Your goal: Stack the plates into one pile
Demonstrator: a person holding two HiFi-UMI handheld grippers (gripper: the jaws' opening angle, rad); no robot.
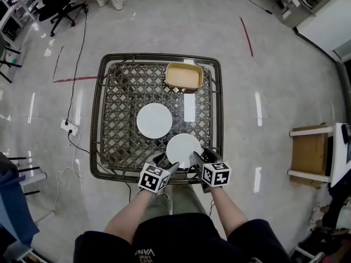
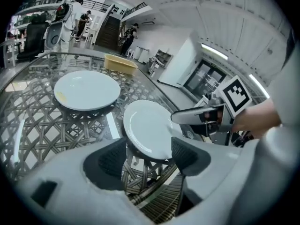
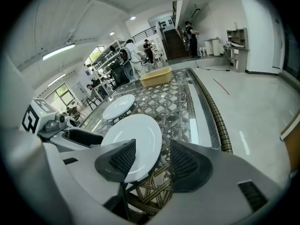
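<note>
Where it rests, near plate (image 1: 184,149) flat, face-up

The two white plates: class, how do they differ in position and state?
The near plate lies at the table's front edge; the far plate lies nearer the middle. The near plate has the left tongs and right tongs open at its rim; the far plate sits apart from both. Both are round, white and empty.

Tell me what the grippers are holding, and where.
Nothing is held: the left gripper and right gripper stand open at the rim of the near plate.
</note>
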